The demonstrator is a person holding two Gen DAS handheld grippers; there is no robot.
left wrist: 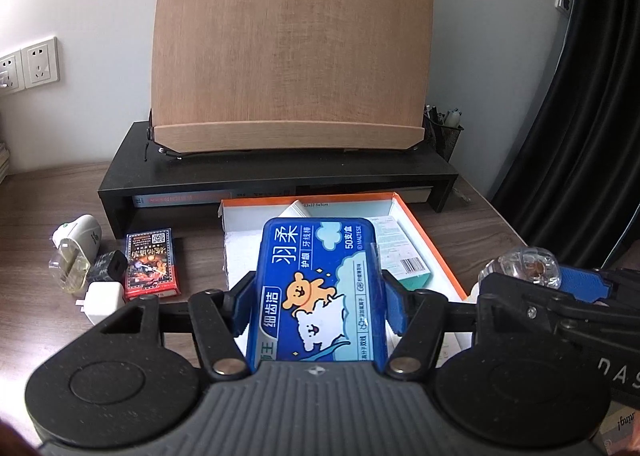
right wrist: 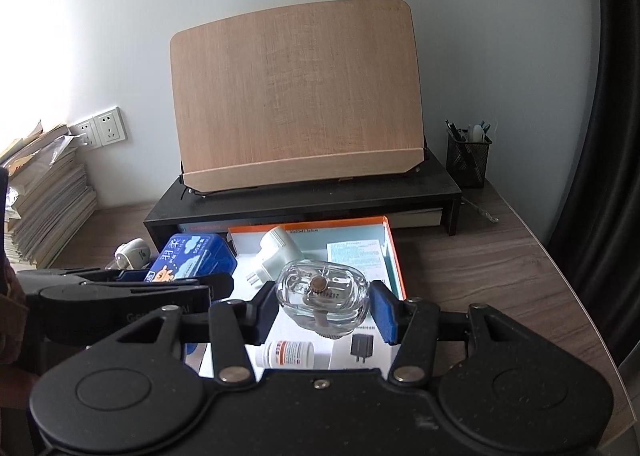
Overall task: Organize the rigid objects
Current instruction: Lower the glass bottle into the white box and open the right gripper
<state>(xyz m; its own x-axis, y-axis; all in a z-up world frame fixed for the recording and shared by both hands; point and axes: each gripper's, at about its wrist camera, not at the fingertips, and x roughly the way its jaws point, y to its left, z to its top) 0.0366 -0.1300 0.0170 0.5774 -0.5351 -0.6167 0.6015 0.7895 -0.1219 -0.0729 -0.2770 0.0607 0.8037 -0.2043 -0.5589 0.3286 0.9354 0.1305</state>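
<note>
The blue rectangular plastic floss box (left wrist: 316, 292) is clamped between the left gripper (left wrist: 318, 298) fingers, half closed, above the orange-rimmed white cardboard tray (left wrist: 436, 252). The clear rounded glass bottle (right wrist: 322, 292) is pinched between the right gripper (right wrist: 324, 310) fingers. The smooth glass can slip out if tilted, and the two grippers, close together, can collide.

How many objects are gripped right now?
2. The blue floss box is clamped in the left gripper; the clear glass bottle is clamped in the right gripper. Nothing else appears held.
</note>
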